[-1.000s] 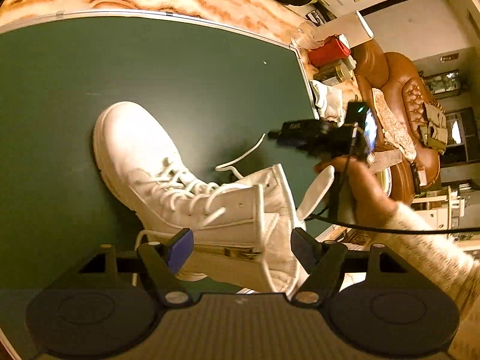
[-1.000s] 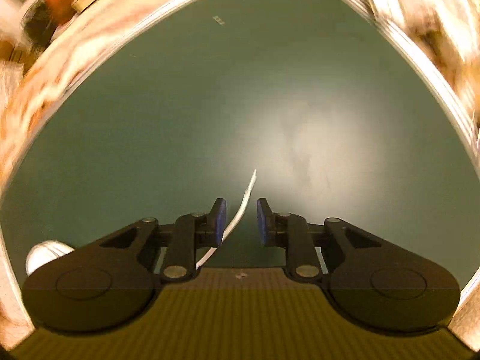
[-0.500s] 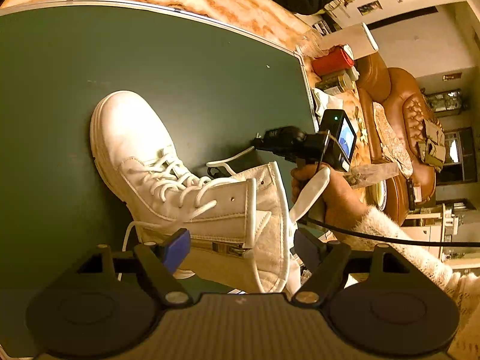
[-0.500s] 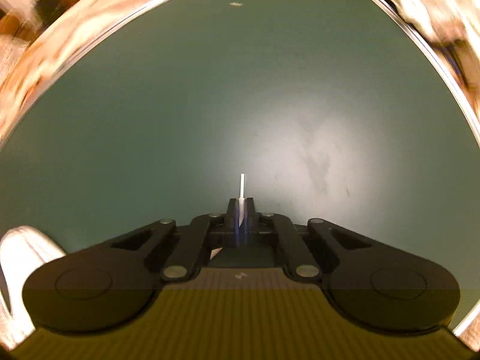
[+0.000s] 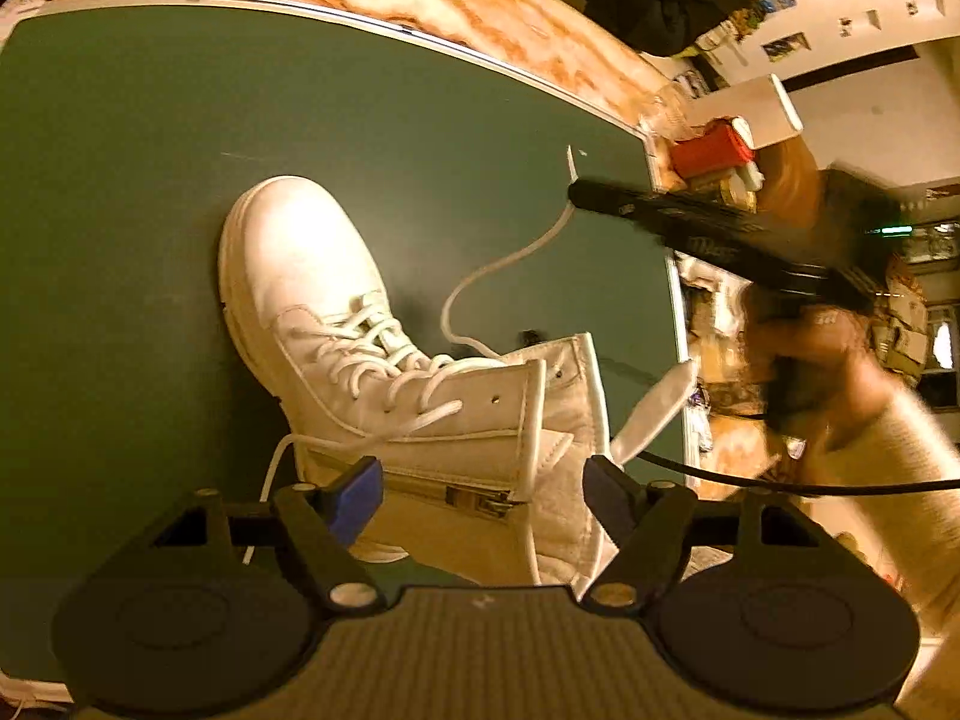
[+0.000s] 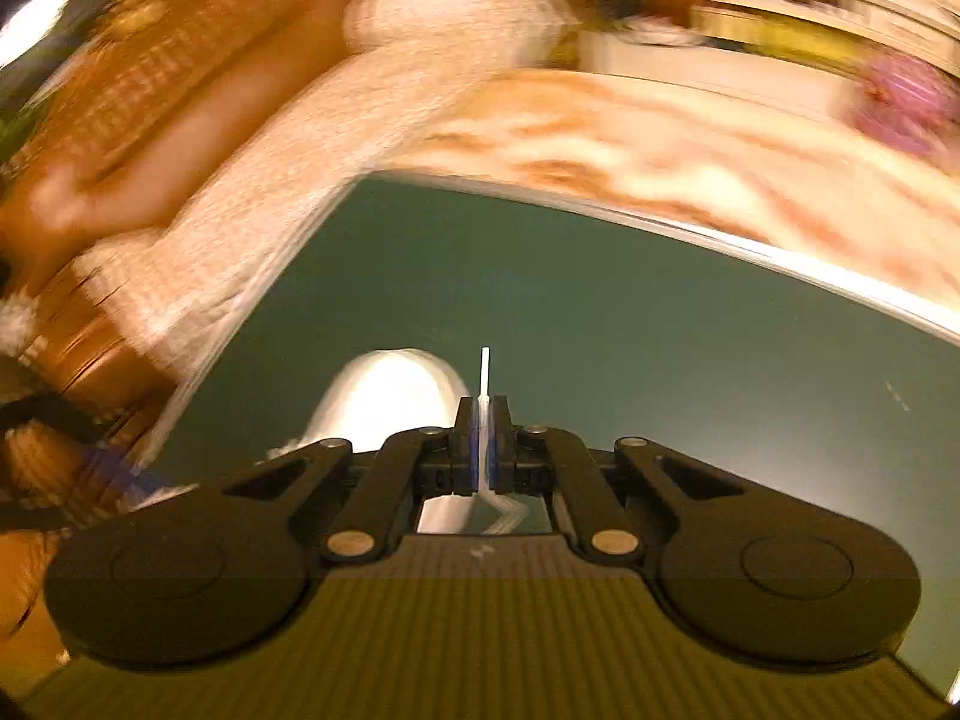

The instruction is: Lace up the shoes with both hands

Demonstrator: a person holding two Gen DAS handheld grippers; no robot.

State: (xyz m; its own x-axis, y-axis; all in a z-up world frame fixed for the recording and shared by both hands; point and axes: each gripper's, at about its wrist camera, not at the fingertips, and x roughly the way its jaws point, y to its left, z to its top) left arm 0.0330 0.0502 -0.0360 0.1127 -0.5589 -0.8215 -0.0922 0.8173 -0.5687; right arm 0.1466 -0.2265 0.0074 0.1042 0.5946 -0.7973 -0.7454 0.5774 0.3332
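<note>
the white high-top shoe (image 5: pixel 336 324) is lying on its side on the green surface (image 5: pixel 150 138), its collar end sitting between and just beyond the fingers of the left gripper (image 5: pixel 483 489), toe pointing away. the left gripper's jaws are standing wide apart, gripping nothing. the right gripper (image 6: pixel 482 441) is pinching the lace (image 5: pixel 480 282) near its tip, jaws closed on it, with the stiff end poking out past the fingers (image 6: pixel 501 420). in the left wrist view the right gripper (image 5: pixel 576 189) is being held up off to the right near the surface's far right corner, and the lace is trailing in a loose curve from there back to the upper eyelets.

the pale edge strip (image 5: pixel 372 24) is bordering the surface along the far side and the right, with open green room lying left of and beyond the toe.

the shoe is looking clean, laced through its lower eyelets, with the top eyelets showing bare and the tongue flopping open. a second lace end (image 5: pixel 273 468) is looping beside the left finger.
</note>
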